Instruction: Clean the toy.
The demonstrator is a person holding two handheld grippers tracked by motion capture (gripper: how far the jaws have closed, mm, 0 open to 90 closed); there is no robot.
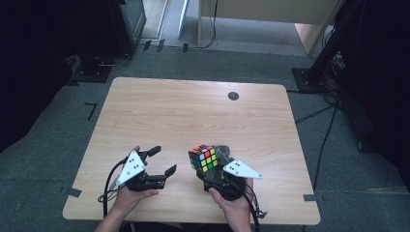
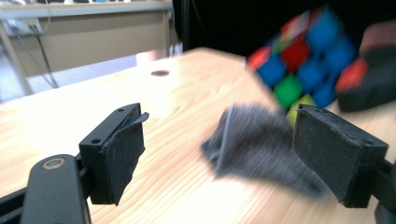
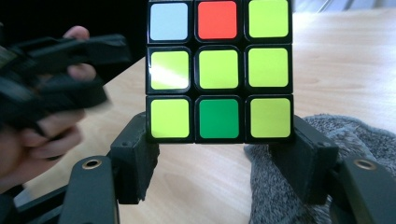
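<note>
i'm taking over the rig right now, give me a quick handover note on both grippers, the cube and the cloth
Right gripper: shut on the Rubik's cube, pads on its lower layer, cube lifted off the table.
Left gripper: open, nothing between the pads, set to the left of the cube.
Grey cloth: bunched up under and behind the cube, by the right gripper; the left gripper view shows it in front of the open left jaws.
Done: cube picked up and held; it is unsolved, its yellow-centred face mixed with red, green and a pale sticker.
Left: probably take the cloth with the left gripper and wipe the cube; no wiping contact at this moment.
</note>
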